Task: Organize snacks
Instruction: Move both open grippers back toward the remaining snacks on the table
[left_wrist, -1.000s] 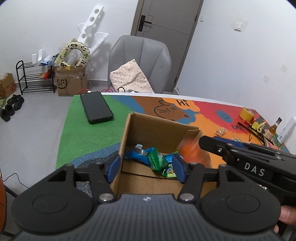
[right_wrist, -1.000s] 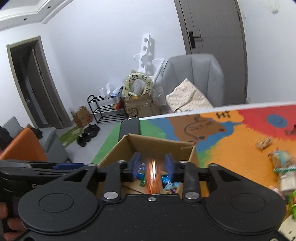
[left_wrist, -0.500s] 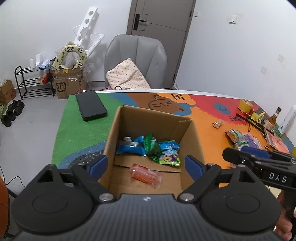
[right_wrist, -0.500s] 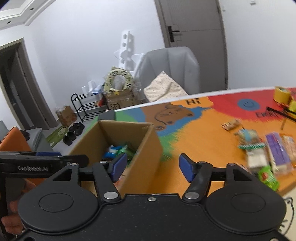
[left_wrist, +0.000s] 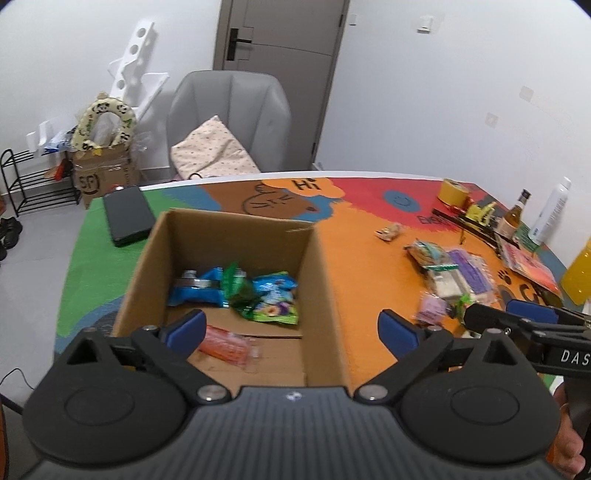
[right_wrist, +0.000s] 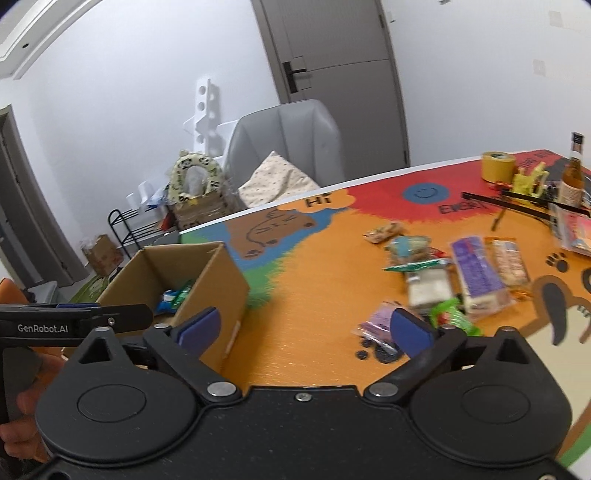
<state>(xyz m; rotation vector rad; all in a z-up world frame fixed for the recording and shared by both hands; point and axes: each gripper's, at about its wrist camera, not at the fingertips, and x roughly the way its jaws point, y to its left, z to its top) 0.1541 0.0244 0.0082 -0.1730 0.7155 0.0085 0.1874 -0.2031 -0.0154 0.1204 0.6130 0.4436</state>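
An open cardboard box stands on the colourful table mat and holds a blue packet, a green packet and an orange packet. It also shows in the right wrist view. My left gripper is open and empty above the box's near edge. My right gripper is open and empty over the orange mat, right of the box. Several loose snacks lie to its right: a pink packet, a green one, a purple pack.
A black phone lies on the green area left of the box. A yellow tape roll, a brown bottle, a white spray bottle and a yellow bottle stand at the table's far right. A grey chair is behind.
The right gripper let the orange packet drop into the box, opened wide, and swung right toward the loose snacks. The left gripper opened wider and drew back a little.
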